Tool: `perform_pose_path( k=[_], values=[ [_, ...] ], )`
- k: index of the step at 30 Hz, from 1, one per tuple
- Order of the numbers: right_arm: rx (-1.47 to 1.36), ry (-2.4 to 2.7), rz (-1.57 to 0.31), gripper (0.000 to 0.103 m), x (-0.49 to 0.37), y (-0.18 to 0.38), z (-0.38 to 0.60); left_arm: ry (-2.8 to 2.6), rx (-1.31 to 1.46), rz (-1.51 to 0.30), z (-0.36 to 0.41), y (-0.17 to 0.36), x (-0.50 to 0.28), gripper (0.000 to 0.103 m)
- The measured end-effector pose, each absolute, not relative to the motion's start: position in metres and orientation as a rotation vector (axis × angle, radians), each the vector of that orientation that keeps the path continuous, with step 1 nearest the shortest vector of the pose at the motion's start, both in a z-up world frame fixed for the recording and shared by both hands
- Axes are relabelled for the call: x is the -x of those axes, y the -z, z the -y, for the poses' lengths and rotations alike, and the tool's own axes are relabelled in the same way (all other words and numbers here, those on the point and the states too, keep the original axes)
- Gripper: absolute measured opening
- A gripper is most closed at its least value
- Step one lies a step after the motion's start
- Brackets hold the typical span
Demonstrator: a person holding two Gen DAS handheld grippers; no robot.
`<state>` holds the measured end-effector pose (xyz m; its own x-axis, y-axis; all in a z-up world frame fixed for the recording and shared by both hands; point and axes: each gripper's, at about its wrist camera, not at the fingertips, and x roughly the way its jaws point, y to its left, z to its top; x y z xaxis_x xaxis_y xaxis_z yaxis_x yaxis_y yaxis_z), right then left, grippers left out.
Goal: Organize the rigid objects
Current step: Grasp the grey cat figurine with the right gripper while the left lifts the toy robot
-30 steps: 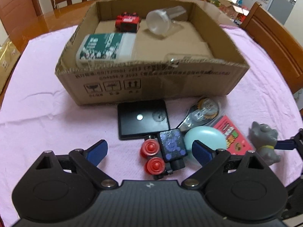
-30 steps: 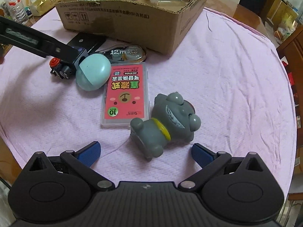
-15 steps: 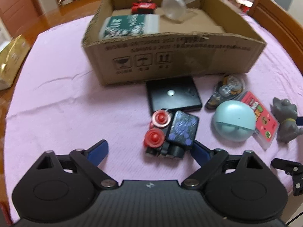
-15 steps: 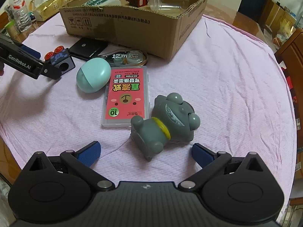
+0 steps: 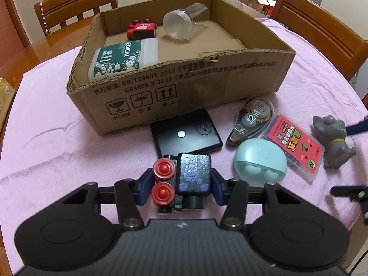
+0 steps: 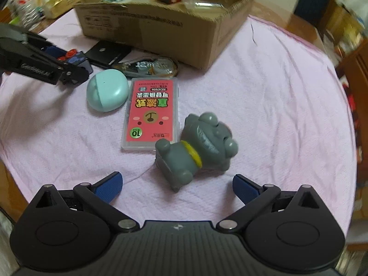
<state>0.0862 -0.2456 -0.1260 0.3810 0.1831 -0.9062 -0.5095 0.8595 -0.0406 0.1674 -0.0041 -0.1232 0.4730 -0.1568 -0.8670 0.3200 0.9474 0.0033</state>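
- The left gripper [image 5: 180,185] has just been closing, and its blue fingers [image 5: 145,187] are now clamped on the toy vehicle [image 5: 184,179], a small dark block with 2 red wheels on one flank, which lies on the worktop [image 5: 57,149] just in front of the black flat case [image 5: 186,135].
- The toy looks like hard plastic: light, stiff, unlikely to crush. The grip crosses wheels on one side and the flat body on the other, so I judge the wheel side may roll or slip; a hold across both flat flanks would be surer.
- The right gripper [image 6: 177,186] hovers with fingers wide apart, and nothing is between them. The grey dog figurine [image 6: 195,154] lies on its side just beyond them; rounded and smooth, probably light, best taken across the torso near the yellow collar.
- Still loose on the worktop: a mint egg-shaped case [image 5: 260,161], a pink card box [image 5: 296,147] and a correction-tape dispenser [image 5: 253,117].
- The cardboard box [image 5: 184,87] already holds a red toy truck [image 5: 141,31], a clear jar [image 5: 184,23] on its side and a green-labelled pack [image 5: 122,57].
- A pink cloth covers the worktop, soft and wrinkled, so things should not slide far. Wooden chairs [image 5: 76,4] stand behind, in a cluttered home room.
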Motion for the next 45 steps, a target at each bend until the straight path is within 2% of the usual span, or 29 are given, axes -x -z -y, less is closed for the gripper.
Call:
perform_pose_path(
  k=[6,11,18,20,22,26,45],
  values=[
    [0.452,-0.596,-1.059,0.103,-0.116,0.118,0.247,0.293,-0.171,-1.04,0.005,0.123,-0.166,0.05],
    [0.462,-0.716,-1.134,0.103,-0.14,0.13,0.242,0.29,-0.169,-1.042,0.005,0.122,-0.167,0.05],
    [0.531,-0.797,-1.169,0.103,-0.128,0.136,0.233,0.296,-0.177,-1.044,0.006,0.123,-0.169,0.051],
    [0.542,-0.797,-1.162,0.1,-0.129,0.135,0.233,0.299,-0.178,-1.049,0.006,0.122,-0.17,0.051],
    [0.547,-0.793,-1.153,0.091,-0.131,0.132,0.235,0.301,-0.183,-1.055,0.007,0.122,-0.171,0.051],
    [0.561,-0.794,-1.146,0.08,-0.136,0.127,0.24,0.306,-0.191,-1.071,0.007,0.121,-0.172,0.05],
    [0.496,-0.705,-1.14,0.077,-0.14,0.106,0.242,0.287,-0.2,-1.098,0.012,0.079,-0.158,0.049]
  ],
)
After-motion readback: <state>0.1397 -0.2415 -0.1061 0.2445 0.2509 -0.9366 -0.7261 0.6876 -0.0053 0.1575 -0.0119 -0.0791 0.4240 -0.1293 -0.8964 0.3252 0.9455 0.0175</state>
